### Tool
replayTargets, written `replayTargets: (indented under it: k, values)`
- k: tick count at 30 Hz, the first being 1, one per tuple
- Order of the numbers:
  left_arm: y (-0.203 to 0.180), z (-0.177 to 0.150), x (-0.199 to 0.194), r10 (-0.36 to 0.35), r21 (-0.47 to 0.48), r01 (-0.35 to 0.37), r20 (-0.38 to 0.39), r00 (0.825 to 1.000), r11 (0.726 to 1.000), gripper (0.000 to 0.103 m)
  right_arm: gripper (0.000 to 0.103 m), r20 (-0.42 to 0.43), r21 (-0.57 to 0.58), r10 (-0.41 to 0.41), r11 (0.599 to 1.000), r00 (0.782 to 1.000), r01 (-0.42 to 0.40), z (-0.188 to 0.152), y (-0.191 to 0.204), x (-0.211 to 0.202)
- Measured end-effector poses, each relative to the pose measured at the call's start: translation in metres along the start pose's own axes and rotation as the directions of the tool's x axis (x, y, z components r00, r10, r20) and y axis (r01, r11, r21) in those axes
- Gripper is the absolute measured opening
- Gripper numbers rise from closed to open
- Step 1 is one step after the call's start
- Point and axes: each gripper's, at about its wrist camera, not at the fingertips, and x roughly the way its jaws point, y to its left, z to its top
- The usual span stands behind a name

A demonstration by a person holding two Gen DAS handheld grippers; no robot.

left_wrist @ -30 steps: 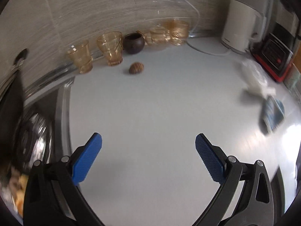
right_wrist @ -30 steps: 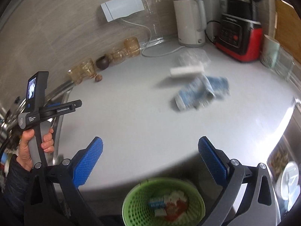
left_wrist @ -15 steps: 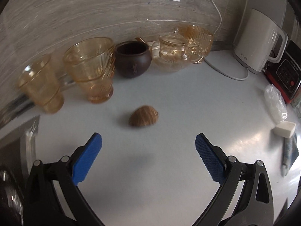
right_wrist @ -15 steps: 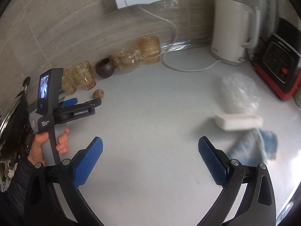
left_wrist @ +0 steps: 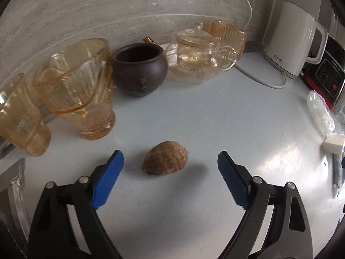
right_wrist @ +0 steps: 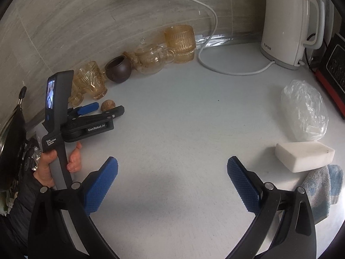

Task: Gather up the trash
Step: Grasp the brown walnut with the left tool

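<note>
Though both tongs point(left_wrist: 170, 168) point(right_wrist: 172, 181) gape, cloth point(right_wrist: 323, 190) lies half under sponge point(right_wrist: 304, 155).

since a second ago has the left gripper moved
Yes. The left gripper has closed in toward the brown pot, now straddling the brown shell, jaws open.

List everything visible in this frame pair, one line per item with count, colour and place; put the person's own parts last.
nut shell: 1, brown, on the counter between the left gripper's open fingers
amber glasses: 3, along the wall
clay pot: 1, dark brown, by the wall
glass teapot: 1, clear, right of the pot
kettle: 1, white, back right
appliance: 1, red and black, far right
plastic bag: 1, clear, right side
sponge: 1, white, near the bag
cloth: 1, blue and white, under the sponge
counter: 1, pale grey
left gripper: 1, black and blue, open
right gripper: 1, open, nothing between its fingers
left hand: 1, on the left gripper's handle
</note>
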Motion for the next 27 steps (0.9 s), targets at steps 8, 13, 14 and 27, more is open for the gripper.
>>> replayTargets:
  k: [8, 13, 14, 27]
  values:
    - [-0.002, 0.005, 0.005, 0.056, -0.002, -0.056, 0.003, 0.998, 0.998, 0.045, 0.101, 0.0, 0.011, 0.004, 1.0, 1.0, -0.004, -0.002, 0.003, -0.002]
    - [-0.002, 0.005, 0.004, 0.076, -0.009, -0.076, 0.007, 0.997, 0.997, 0.038, 0.101, -0.001, 0.016, -0.001, 1.0, 1.0, 0.001, -0.006, 0.003, -0.006]
    - [-0.002, 0.005, 0.004, 0.078, -0.01, -0.078, 0.007, 0.997, 0.997, 0.038, 0.101, 0.001, 0.019, -0.001, 1.0, 1.0, 0.001, -0.007, 0.003, -0.008]
    - [-0.061, -0.009, -0.039, -0.009, -0.029, 0.009, -0.014, 1.0, 1.0, 0.037, 0.101, 0.036, 0.077, -0.064, 0.995, 0.997, 0.061, -0.027, -0.029, -0.054]
